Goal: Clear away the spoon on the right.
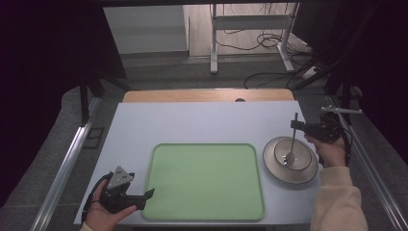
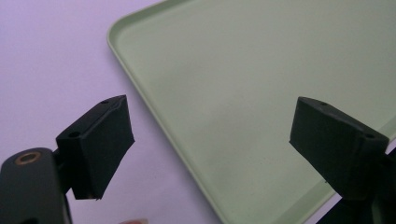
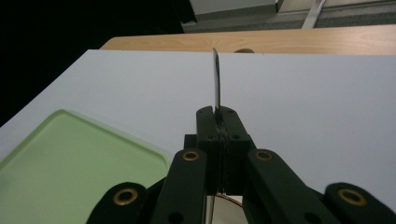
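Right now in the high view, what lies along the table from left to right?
Left gripper, open → green tray → plate with a bowl on it → right gripper, shut on the spoon standing in that bowl.

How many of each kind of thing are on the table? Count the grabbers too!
Green tray: 1
Plate: 1
Bowl: 1
Spoon: 1
Grippers: 2, the left gripper open by the tray, the right gripper shut on the spoon's handle
Total: 6
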A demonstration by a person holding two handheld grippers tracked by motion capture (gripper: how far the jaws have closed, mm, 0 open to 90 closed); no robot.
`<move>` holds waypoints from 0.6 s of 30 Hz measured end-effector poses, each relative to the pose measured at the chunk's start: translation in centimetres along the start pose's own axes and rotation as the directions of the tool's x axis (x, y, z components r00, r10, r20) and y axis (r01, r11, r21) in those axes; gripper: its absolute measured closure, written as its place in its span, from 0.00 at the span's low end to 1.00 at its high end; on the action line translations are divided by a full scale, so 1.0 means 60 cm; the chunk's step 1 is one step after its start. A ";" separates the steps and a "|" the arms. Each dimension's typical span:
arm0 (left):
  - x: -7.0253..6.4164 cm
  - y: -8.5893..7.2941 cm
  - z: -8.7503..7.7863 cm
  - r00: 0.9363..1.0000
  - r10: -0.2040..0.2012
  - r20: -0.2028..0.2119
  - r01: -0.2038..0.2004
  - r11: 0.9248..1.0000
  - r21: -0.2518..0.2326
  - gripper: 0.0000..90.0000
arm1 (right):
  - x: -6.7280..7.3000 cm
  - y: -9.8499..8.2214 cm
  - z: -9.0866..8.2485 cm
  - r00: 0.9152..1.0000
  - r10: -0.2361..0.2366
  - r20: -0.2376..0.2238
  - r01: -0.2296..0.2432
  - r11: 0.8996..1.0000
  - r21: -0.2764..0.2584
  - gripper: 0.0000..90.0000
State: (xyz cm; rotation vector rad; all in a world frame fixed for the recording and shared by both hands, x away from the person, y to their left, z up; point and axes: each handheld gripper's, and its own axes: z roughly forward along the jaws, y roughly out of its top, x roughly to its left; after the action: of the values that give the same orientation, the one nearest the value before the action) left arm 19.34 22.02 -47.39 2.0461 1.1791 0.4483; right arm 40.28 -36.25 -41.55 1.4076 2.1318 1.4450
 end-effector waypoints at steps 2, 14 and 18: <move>0.000 0.000 0.000 1.000 0.001 -0.002 -0.001 1.000 -0.001 0.14 | 0.003 0.002 -0.007 1.000 -0.008 -0.001 0.008 1.000 -0.011 0.98; 0.001 0.000 -0.003 1.000 0.001 -0.005 -0.001 1.000 -0.006 0.14 | 0.021 0.016 -0.025 0.999 -0.038 -0.002 0.038 0.998 -0.048 0.98; 0.001 0.000 -0.002 1.000 0.002 -0.003 -0.002 1.000 -0.003 0.14 | 0.029 0.022 -0.033 0.999 -0.045 -0.011 0.044 0.997 -0.068 0.98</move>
State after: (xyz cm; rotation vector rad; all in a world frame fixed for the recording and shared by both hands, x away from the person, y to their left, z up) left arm 19.30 22.11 -47.32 2.0452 1.1776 0.4533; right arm 38.93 -35.97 -38.93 1.3224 2.0872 1.4981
